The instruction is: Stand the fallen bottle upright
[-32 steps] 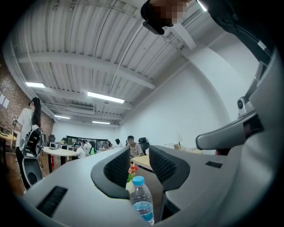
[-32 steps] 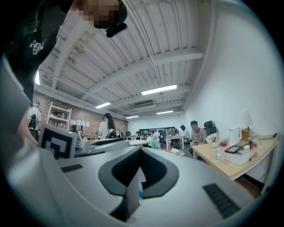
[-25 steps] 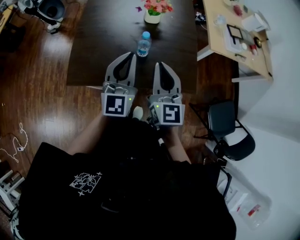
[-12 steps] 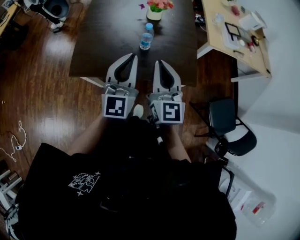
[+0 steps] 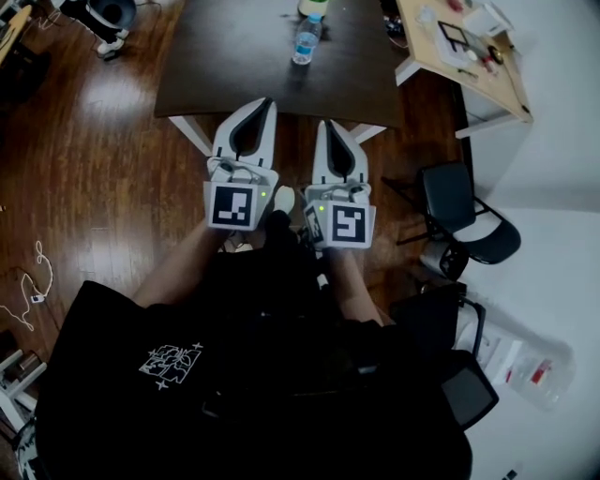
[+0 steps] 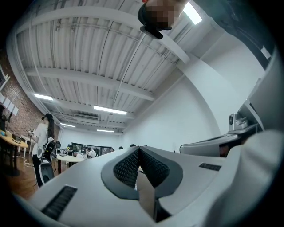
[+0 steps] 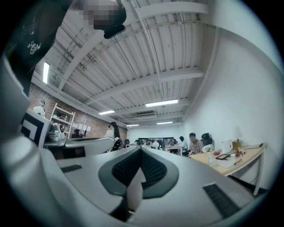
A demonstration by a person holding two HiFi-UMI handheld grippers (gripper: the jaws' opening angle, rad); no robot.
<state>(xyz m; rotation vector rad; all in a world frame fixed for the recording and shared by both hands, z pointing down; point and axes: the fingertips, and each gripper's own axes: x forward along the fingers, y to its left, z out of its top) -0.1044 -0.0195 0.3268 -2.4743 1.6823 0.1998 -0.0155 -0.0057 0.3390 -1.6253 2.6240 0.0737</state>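
A clear water bottle (image 5: pixel 306 39) with a blue cap stands upright on the dark table (image 5: pixel 234 56), at the top of the head view. Both grippers are held close to the person's body, side by side, short of the table's near edge and well apart from the bottle. My left gripper (image 5: pixel 267 103) is shut with nothing in it, its fingertips meeting in the left gripper view (image 6: pixel 139 148). My right gripper (image 5: pixel 323 125) is also shut and empty, with its tips together in the right gripper view (image 7: pixel 142 148).
A flower pot (image 5: pixel 314 7) sits just beyond the bottle at the frame's top edge. A light wooden desk (image 5: pixel 469 56) with small items stands at the upper right. A black chair (image 5: pixel 459 211) is on the right, and another (image 5: pixel 450 356) sits lower right.
The table and bottle have slid towards the top of the head view as the person stepped back. Both grippers came away from the table with them and stayed shut.
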